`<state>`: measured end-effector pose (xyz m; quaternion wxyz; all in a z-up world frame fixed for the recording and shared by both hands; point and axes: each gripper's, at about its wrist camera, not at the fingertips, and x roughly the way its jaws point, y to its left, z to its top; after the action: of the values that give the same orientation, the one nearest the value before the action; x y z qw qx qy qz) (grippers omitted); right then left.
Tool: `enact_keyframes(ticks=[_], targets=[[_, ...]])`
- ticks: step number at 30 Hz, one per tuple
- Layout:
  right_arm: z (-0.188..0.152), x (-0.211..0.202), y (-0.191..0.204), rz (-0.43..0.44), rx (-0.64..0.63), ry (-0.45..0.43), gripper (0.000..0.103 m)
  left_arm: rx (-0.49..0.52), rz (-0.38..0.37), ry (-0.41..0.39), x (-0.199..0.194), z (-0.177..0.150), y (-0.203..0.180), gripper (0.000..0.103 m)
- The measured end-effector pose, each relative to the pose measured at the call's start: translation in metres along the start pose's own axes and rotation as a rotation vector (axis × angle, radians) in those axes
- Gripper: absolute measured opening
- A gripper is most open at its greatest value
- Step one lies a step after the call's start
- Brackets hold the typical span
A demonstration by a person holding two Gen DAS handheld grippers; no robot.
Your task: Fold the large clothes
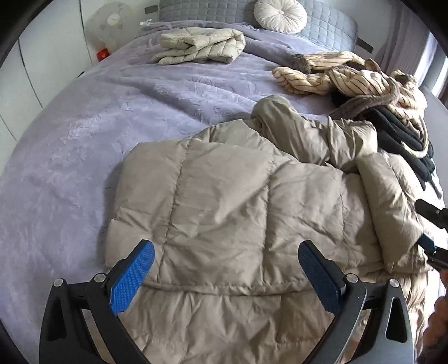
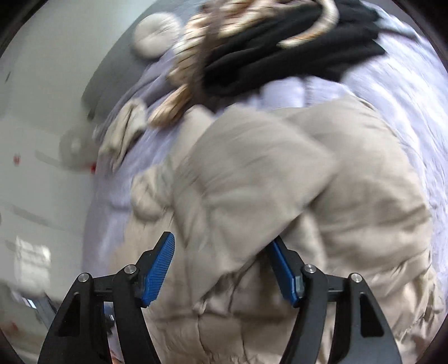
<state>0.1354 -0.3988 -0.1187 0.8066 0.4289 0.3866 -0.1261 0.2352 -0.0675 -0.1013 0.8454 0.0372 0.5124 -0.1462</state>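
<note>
A large beige puffer jacket (image 1: 238,201) lies partly folded on the lilac bed cover (image 1: 84,134), one sleeve bunched toward the back right. My left gripper (image 1: 226,268) is open and empty, just above the jacket's near edge. My right gripper (image 2: 224,268) is open over the same jacket (image 2: 280,182); its right finger is partly hidden behind a fold of fabric, and the view is motion-blurred. The right gripper also shows at the right edge of the left wrist view (image 1: 431,229).
A folded beige quilted jacket (image 1: 201,44) lies at the far end. A striped cream garment (image 1: 344,75) and black clothes (image 1: 403,142) are piled at the right. A round white cushion (image 1: 280,14) leans on the grey headboard (image 1: 210,9). White wardrobe (image 1: 33,56) stands left.
</note>
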Motion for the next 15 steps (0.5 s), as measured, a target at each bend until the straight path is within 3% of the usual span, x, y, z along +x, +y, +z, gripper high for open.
enact_keyframes(ticks=[1,2,4,10,12,15], targets=[[0.004,0.001,-0.003,0.014,0.037,-0.008,0.05,-0.006,-0.004,-0.002,0.001,0.001,0.003,0.103],[0.009,0.001,-0.005,0.021,0.062,-0.014,0.025,-0.011,-0.012,-0.004,0.001,0.003,0.007,0.103],[0.014,0.0,-0.002,0.036,0.064,-0.029,0.012,-0.028,-0.036,-0.007,0.001,0.006,0.016,0.103],[-0.01,0.013,0.094,0.074,-0.325,0.008,0.011,-0.138,-0.188,-0.019,-0.001,0.016,0.057,0.103],[-0.034,0.03,0.129,0.069,-0.464,0.062,0.011,-0.172,-0.246,-0.026,-0.002,0.019,0.068,0.103],[-0.067,0.06,0.151,0.029,-0.547,0.157,0.017,-0.217,-0.338,-0.025,-0.002,0.023,0.083,0.103]])
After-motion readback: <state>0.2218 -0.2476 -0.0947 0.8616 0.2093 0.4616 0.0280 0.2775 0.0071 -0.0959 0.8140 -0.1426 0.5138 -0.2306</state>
